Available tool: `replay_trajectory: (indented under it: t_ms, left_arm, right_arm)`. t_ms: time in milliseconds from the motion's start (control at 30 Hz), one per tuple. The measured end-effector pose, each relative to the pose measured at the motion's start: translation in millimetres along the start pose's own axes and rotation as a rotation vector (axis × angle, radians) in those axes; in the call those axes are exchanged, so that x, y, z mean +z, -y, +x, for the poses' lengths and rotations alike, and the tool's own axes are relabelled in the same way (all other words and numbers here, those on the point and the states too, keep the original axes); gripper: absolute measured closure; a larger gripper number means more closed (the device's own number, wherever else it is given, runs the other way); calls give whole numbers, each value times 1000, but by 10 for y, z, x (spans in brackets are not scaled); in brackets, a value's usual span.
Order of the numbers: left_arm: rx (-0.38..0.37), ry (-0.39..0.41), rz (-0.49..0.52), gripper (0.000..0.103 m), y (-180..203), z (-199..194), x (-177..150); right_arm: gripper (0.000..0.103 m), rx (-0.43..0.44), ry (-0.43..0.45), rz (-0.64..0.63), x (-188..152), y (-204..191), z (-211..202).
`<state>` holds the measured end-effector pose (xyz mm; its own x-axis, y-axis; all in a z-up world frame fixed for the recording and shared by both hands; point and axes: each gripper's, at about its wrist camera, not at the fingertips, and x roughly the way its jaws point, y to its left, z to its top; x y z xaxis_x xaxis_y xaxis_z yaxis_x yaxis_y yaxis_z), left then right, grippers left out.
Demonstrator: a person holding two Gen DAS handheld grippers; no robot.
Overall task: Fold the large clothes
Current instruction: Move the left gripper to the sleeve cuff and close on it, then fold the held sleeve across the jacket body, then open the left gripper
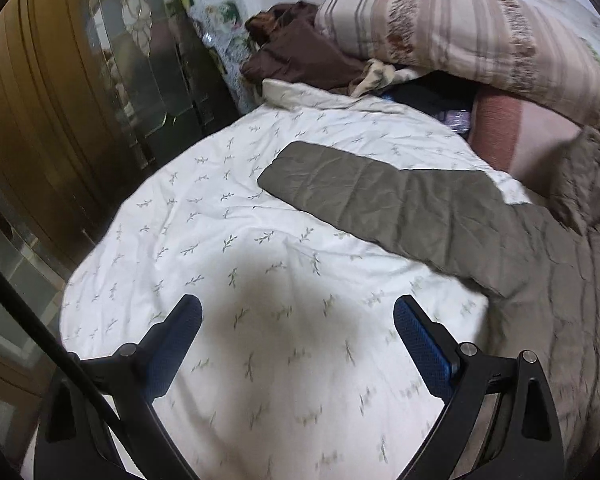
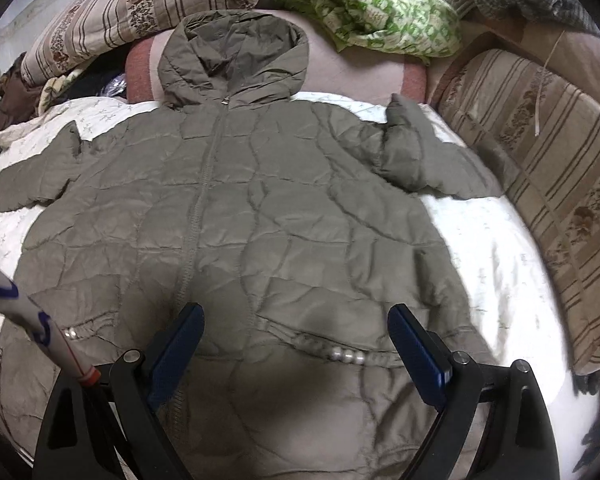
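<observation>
Jacket [image 2: 236, 208] flat on bed [image 1: 220, 216], front up, hood far; left gripper [image 1: 298, 310] and right gripper [image 2: 296, 316] fingers wide, empty.

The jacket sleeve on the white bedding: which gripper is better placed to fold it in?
Probably the left gripper: open, with that sleeve stretched ahead. The right gripper hovers over the jacket hem.

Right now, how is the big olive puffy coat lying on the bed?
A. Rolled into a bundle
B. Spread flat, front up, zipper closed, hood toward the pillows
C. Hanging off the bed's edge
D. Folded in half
B: the right wrist view shows the coat spread flat, its zipper closed up the front and its hood toward the striped pillow.
</observation>
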<state>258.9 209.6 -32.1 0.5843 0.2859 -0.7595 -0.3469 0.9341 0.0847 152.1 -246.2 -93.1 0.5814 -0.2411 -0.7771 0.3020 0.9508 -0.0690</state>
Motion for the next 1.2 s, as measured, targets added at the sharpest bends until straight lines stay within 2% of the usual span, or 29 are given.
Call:
replay_trajectory:
  t_ms: [233, 367, 467, 567, 700, 833, 867, 900, 933, 967, 1000, 1100, 1200]
  left_arm:
    - [-59, -81, -125, 7, -213, 834, 356]
    - [-170, -149, -216, 7, -308, 1363, 607]
    - [-286, -201, -362, 7, -451, 1775, 762]
    - [-372, -244, -457, 7, -516, 2103, 825]
    - [-429, -257, -534, 7, -539, 2371, 891]
    - [-436, -233, -539, 7, -536, 2485, 1034]
    - [-413, -236, -528, 19, -515, 2522, 1067]
    - [-355, -243, -509, 43, -491, 2540, 1095]
    - [-261, -254, -473, 54, -443, 2533, 1127]
    - [-235, -256, -442, 71, -417, 2518, 1156]
    - [-234, -262, -420, 82, -399, 2495, 1174]
    - [-251, -235, -384, 87, -343, 2222, 1237]
    - [-297, -176, -319, 89, -178, 1744, 1299]
  right_arm:
    - [8, 48, -18, 25, -22, -55, 116]
    - [8, 59, -9, 36, -24, -30, 137]
    - [9, 45, -7, 55, -28, -7, 177]
    - [9, 31, -33, 65, -29, -7, 271]
    - [9, 7, -58, 55, -24, -61, 407]
    - [9, -14, -59, 31, -13, -145, 483]
    - [9, -19, -61, 23, -11, -170, 503]
    - [9, -24, -64, 15, -12, -191, 524]
    - [9, -27, -68, 10, -16, -206, 539]
    - [9, -28, -72, 5, -21, -221, 552]
    - [12, -27, -73, 3, -25, -231, 556]
    - [19, -6, -73, -5, -18, -259, 523]
    - [20, 25, -43, -8, -3, -262, 398]
